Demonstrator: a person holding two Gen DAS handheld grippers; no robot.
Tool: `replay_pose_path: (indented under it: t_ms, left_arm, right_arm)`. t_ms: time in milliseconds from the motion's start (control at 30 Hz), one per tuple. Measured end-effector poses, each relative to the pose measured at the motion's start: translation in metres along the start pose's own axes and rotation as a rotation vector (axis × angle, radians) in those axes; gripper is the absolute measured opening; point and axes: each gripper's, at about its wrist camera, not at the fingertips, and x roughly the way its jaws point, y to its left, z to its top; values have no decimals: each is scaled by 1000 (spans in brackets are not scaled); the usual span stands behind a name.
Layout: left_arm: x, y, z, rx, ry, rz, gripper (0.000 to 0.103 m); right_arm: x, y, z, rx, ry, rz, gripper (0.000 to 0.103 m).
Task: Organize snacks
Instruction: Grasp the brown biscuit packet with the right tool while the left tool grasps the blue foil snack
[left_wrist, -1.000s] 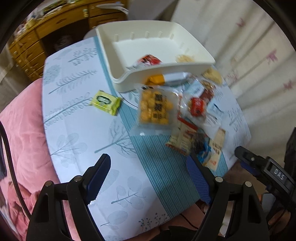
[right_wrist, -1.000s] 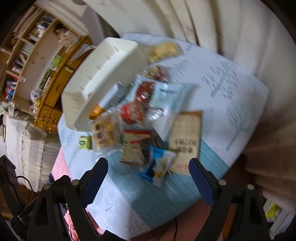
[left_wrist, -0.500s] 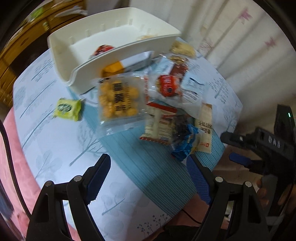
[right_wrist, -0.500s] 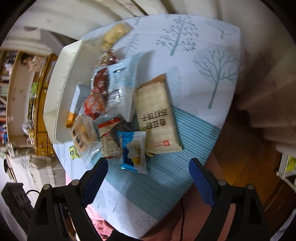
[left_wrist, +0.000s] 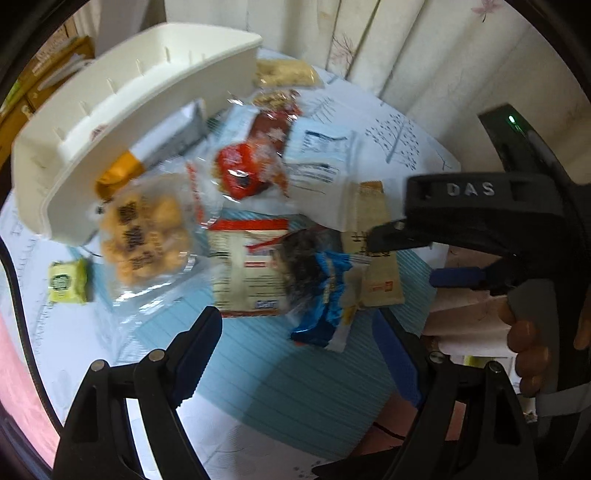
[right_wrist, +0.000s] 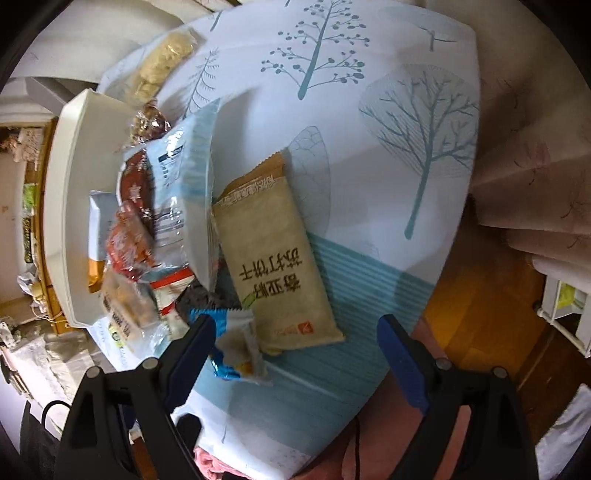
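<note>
A tree-print cloth covered the counter (right_wrist: 369, 122), pale curtains (left_wrist: 424, 55) behind. Snack packets (left_wrist: 258, 236) lay piled just beside the white tray (left_wrist: 122, 122). Both the left tool (left_wrist: 299, 343) and right tool (right_wrist: 295, 347), released and empty, had dropped closer to the pile than a second before.

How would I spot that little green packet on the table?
Find the white tray on the tree-print tablecloth. Just off its near corner, past the clear bag of golden puffs, lies the small green packet: alone, square, apart from the overlapping pile.
</note>
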Motion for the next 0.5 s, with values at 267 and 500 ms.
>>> replay_pose_path:
  t_ms: [267, 500]
  left_arm:
    - [36, -13, 9, -19, 100, -43, 75]
    - [54, -18, 14, -54, 135, -15, 65]
  right_arm:
    - [15, 15, 19, -49, 61, -60, 82]
    - [27, 21, 34, -72, 116, -137, 73]
